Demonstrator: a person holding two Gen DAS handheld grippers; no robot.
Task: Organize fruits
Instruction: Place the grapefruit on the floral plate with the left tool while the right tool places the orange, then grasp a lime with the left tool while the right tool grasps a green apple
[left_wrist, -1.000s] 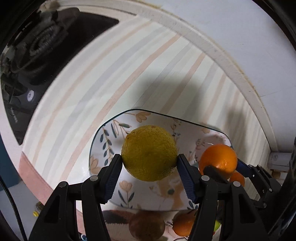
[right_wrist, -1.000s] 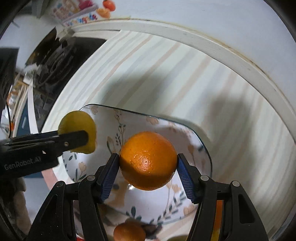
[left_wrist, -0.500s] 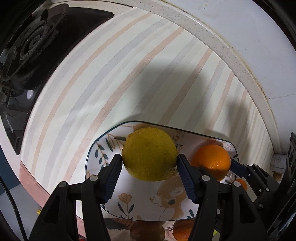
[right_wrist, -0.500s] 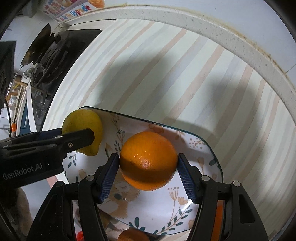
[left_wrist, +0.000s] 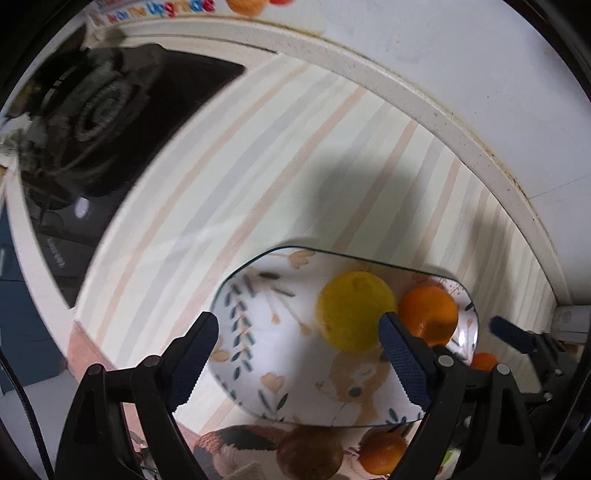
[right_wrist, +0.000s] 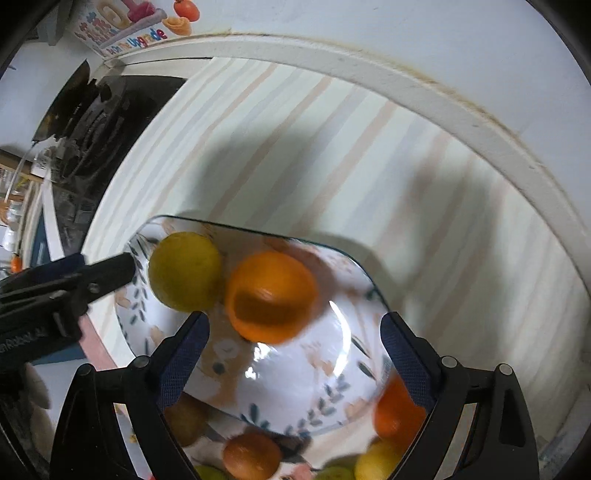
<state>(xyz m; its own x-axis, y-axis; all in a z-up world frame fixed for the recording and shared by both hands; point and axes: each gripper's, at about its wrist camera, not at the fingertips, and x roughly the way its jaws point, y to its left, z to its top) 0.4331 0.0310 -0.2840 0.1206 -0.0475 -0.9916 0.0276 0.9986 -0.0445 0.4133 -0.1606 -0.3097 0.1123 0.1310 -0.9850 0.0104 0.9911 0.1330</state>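
Observation:
A white floral plate (left_wrist: 258, 354) lies on the striped counter; it also shows in the right wrist view (right_wrist: 332, 373). A yellow lemon (left_wrist: 352, 310) and an orange (left_wrist: 428, 314) lie on it side by side, the lemon (right_wrist: 184, 271) left of the orange (right_wrist: 271, 295). My left gripper (left_wrist: 299, 358) is open and empty, above the plate's near side. My right gripper (right_wrist: 295, 354) is open and empty, just behind the orange. The left gripper's arm (right_wrist: 55, 291) shows at the left of the right wrist view.
More fruit lies in front of the plate: a brown fruit (left_wrist: 310, 456), an orange (left_wrist: 382, 452), another brown fruit (right_wrist: 251, 456), an orange (right_wrist: 397, 410) and a yellow fruit (right_wrist: 380, 459). A black gas stove (left_wrist: 96, 122) stands at the far left. A white wall ledge (left_wrist: 424, 99) borders the counter.
Both grippers have opened. The lemon and the orange have dropped out of them onto the plate, and both grippers have drawn back a little.

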